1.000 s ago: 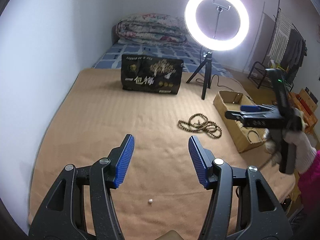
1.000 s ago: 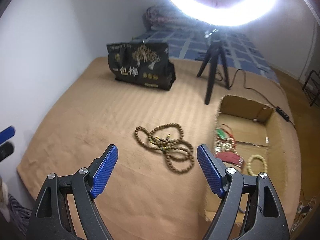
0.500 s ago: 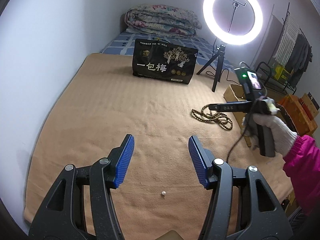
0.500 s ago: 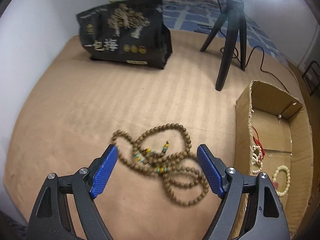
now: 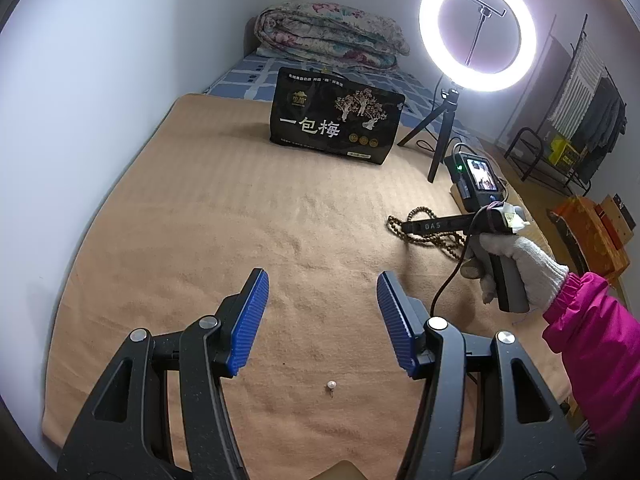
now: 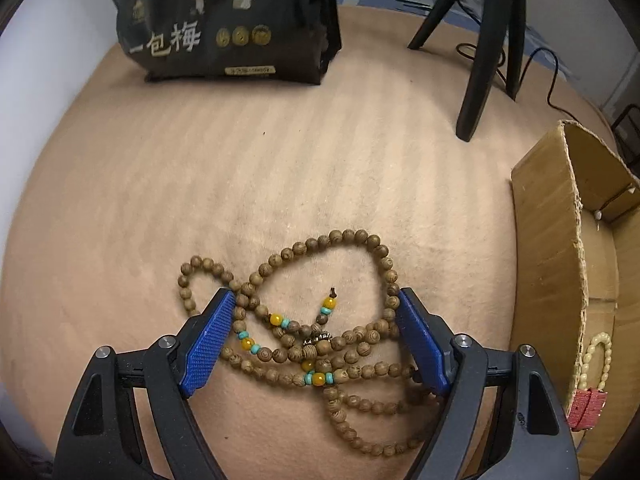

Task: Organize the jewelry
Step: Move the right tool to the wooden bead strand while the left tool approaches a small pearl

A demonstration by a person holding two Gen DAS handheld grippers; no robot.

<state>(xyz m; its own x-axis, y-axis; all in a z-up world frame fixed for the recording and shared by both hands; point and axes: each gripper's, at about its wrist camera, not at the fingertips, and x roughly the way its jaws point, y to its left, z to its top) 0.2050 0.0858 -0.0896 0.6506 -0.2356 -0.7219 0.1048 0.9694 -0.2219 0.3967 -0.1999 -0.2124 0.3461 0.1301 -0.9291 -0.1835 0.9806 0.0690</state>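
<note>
The left wrist view looks forward and down along its 2 fingers from the blanket's (image 5: 200, 208) near edge, taking in the bag (image 5: 336, 126), ring light (image 5: 478, 34) and the right hand (image 5: 508, 256) off to the right. The right wrist view points steeply down, close over the beads (image 6: 312, 336), with the box (image 6: 560, 264) at its right edge. Both views share the blanket (image 6: 200, 184), bag (image 6: 224, 20), tripod (image 6: 480, 60) and beads (image 5: 430, 236).

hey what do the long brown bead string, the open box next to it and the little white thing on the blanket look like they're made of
Long brown bead string: likely wood, matte, with ring-like grain on the beads; its yellow and turquoise accent beads look glossy, stone or plastic. Open tan box: corrugated cardboard, with a raw, frayed top edge. Small white round bead: pearl-like sheen on a thin pin; real or imitation can't be told.
</note>
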